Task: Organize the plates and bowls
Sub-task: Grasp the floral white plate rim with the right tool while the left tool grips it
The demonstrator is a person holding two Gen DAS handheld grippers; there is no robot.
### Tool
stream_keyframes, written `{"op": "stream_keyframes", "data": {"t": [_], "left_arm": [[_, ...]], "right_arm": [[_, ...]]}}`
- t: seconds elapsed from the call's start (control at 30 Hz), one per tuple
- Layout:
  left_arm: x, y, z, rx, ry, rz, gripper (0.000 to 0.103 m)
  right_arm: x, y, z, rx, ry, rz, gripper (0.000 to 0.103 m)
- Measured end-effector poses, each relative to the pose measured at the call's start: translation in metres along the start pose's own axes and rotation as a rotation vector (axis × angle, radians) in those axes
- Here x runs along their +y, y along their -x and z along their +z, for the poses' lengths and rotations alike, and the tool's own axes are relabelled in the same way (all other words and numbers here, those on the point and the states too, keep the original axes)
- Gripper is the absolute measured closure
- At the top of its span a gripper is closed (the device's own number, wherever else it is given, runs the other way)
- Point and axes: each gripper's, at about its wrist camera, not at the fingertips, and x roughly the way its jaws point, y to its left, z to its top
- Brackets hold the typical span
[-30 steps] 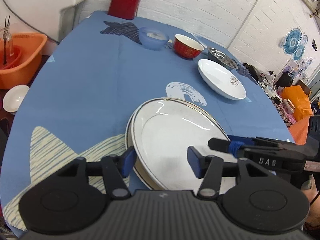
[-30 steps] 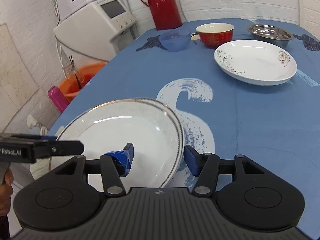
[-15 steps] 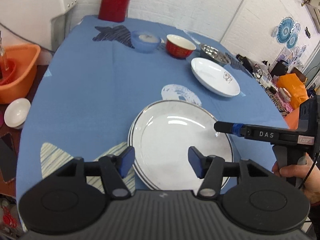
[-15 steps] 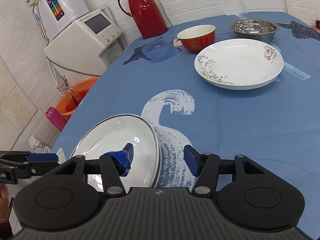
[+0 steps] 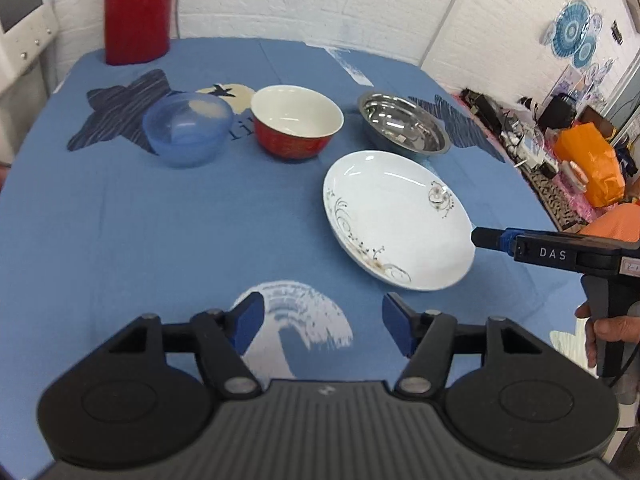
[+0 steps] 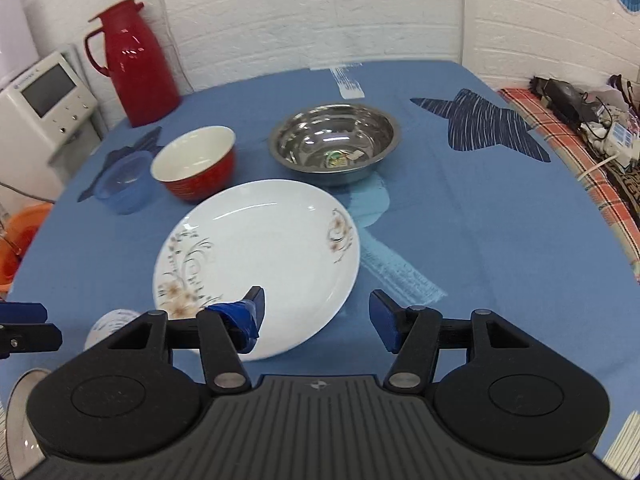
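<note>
A white floral plate (image 5: pixel 394 220) (image 6: pixel 256 258) lies on the blue tablecloth. Behind it stand a blue plastic bowl (image 5: pixel 187 128) (image 6: pixel 124 188), a red bowl (image 5: pixel 296 122) (image 6: pixel 196 162) and a steel bowl (image 5: pixel 402 126) (image 6: pixel 334 140). My left gripper (image 5: pixel 322 328) is open and empty, short of the plate's near left edge. My right gripper (image 6: pixel 316 318) is open, its left finger over the plate's near rim and its right finger beside it; in the left wrist view its tip (image 5: pixel 490 238) reaches the plate's right edge. A sliver of the stacked plates (image 6: pixel 18 420) shows at the lower left.
A red thermos (image 5: pixel 134 8) (image 6: pixel 134 60) stands at the table's far edge, with a white appliance (image 6: pixel 44 96) beside it. An orange basin (image 6: pixel 18 236) sits off the table's left side. Clutter and an orange bag (image 5: pixel 592 160) lie beyond the right edge.
Both grippers have moved forward from the stacked gold-rimmed plates toward the floral plate, which is now close in both views. Both stay open and empty.
</note>
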Motion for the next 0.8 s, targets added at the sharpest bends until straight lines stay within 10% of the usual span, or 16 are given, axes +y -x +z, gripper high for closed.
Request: {"op": "stream_keyframes", "data": {"t": [0.2,0.6,0.8], "left_arm": [[-0.004,-0.075,0.043,0.075,0.045,-0.029,0.038],[-0.006,-0.111,0.052,0.084,0.068,-0.047,0.039],[-0.011,-0.111,0.049,0.069,0.053,-0.012,0.064]], "right_arm": [[-0.007,-0.066,0.026,0.139,0.061,-0.032,0.060],[-0.006,-0.080,0.034,0.109,0.056,0.023,0.053],[0.001,-0.082,0.038,0.156,0.034,0.004,0.049]]}}
